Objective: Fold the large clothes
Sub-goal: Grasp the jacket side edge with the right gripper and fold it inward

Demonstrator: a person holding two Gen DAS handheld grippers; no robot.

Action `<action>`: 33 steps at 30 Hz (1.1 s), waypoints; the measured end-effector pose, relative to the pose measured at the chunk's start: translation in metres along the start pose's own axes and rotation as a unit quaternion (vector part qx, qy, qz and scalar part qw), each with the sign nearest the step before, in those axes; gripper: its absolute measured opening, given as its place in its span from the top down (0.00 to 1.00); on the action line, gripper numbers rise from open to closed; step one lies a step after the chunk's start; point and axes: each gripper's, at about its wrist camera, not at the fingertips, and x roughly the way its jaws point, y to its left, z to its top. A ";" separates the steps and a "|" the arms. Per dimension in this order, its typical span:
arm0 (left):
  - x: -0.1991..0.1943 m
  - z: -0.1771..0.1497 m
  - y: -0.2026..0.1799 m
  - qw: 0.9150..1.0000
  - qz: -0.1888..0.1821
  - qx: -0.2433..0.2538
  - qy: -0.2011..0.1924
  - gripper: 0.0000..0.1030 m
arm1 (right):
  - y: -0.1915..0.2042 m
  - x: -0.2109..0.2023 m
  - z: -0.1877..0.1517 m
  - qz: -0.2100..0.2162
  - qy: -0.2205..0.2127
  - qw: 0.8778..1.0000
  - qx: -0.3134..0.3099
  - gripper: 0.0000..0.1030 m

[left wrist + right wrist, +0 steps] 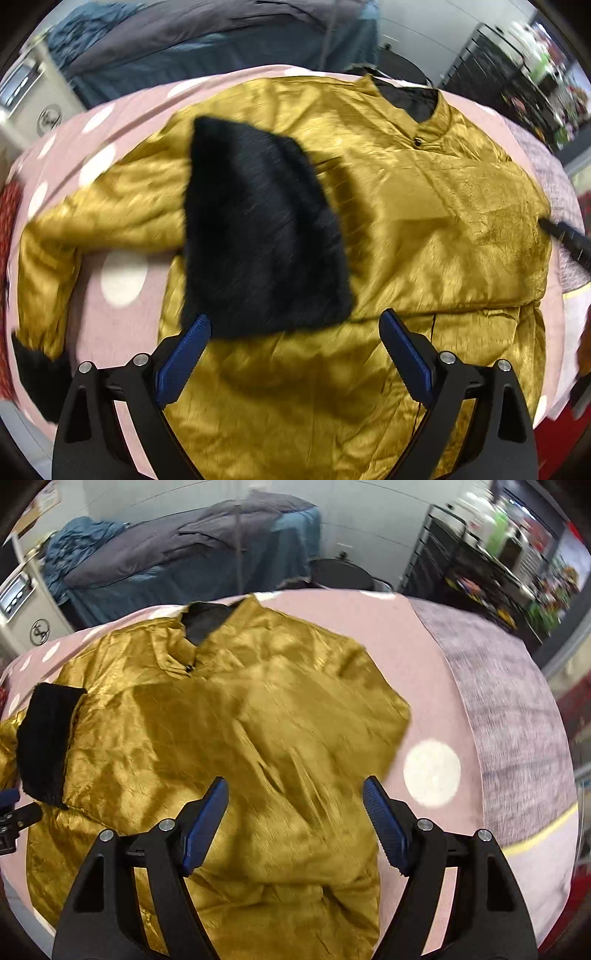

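Observation:
A shiny gold jacket (424,221) lies spread on a pink dotted cover (122,314). A black furry flap (258,229) of its lining is folded over the front. One sleeve with a black cuff (40,376) stretches to the left. My left gripper (295,325) is open and empty above the lower front of the jacket. My right gripper (295,786) is open and empty above the jacket (240,720), near its right edge. The black flap (44,738) shows at the left of the right wrist view, and the left gripper's tip (14,819) is beside it.
A grey blanket strip (517,720) lies along the right of the pink cover (432,768). Behind stand a bed with blue and grey bedding (184,561), a white appliance (22,605) and dark shelves (480,572) with bottles.

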 end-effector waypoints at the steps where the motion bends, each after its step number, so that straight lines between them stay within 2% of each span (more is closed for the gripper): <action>1: 0.002 0.004 -0.003 1.000 0.005 0.006 0.002 0.12 | -0.002 0.000 0.009 0.009 -0.006 1.000 0.005 0.27; 3: 0.006 0.013 -0.009 1.000 0.008 0.017 0.003 0.12 | -0.018 0.002 0.029 0.024 -0.009 0.999 0.044 0.27; 5: 0.008 0.019 -0.011 1.000 0.006 0.017 0.002 0.12 | -0.050 0.006 0.048 0.041 -0.006 0.992 0.116 0.27; 7: 0.012 0.024 -0.013 1.000 0.004 0.014 0.005 0.12 | -0.088 0.016 0.059 0.059 0.008 0.977 0.203 0.27; 8: 0.014 0.026 -0.014 1.000 0.002 0.013 0.006 0.12 | -0.110 0.028 0.064 0.075 0.029 0.964 0.253 0.27; 10: 0.016 0.029 -0.015 1.000 0.003 0.013 0.007 0.12 | -0.136 0.057 0.065 0.107 0.082 0.943 0.305 0.36; 12: 0.020 0.033 -0.017 1.000 0.006 0.018 0.011 0.12 | -0.145 0.078 0.063 0.132 0.112 0.931 0.321 0.55; 13: 0.023 0.034 -0.017 1.000 0.008 0.020 0.015 0.12 | -0.145 0.084 0.063 0.129 0.125 0.932 0.316 0.60; 15: 0.032 0.035 -0.018 0.999 0.013 0.025 0.027 0.12 | -0.141 0.095 0.065 0.125 0.151 0.940 0.280 0.89; 16: 0.035 0.035 -0.018 0.999 0.014 0.027 0.031 0.12 | -0.142 0.096 0.067 0.119 0.150 0.944 0.269 0.92; 18: 0.045 0.035 -0.021 0.998 0.013 0.038 0.040 0.12 | -0.155 0.092 0.074 0.075 0.119 0.956 0.257 0.95; 21: 0.053 0.035 -0.027 0.997 0.025 0.054 0.043 0.12 | -0.177 0.096 0.075 0.066 0.104 0.951 0.283 0.96; 24: 0.058 0.038 -0.028 0.997 0.026 0.055 0.047 0.11 | -0.183 0.091 0.079 0.051 0.076 0.953 0.290 0.96; 26: 0.059 0.040 -0.028 0.998 0.022 0.050 0.044 0.09 | -0.186 0.082 0.076 0.032 0.076 0.946 0.313 0.96; 27: 0.059 0.041 -0.028 0.998 0.019 0.048 0.043 0.08 | -0.182 0.072 0.075 0.036 0.058 0.950 0.305 0.96; 29: 0.060 0.041 -0.028 0.998 0.018 0.048 0.043 0.07 | -0.158 0.052 0.073 0.035 0.025 0.970 0.240 0.95; 31: 0.064 0.043 -0.030 0.997 0.021 0.055 0.044 0.07 | -0.123 0.043 0.068 0.048 0.029 0.984 0.166 0.87; 33: 0.066 0.043 -0.033 0.997 0.024 0.058 0.044 0.06 | -0.078 0.037 0.049 0.088 0.038 0.992 0.088 0.71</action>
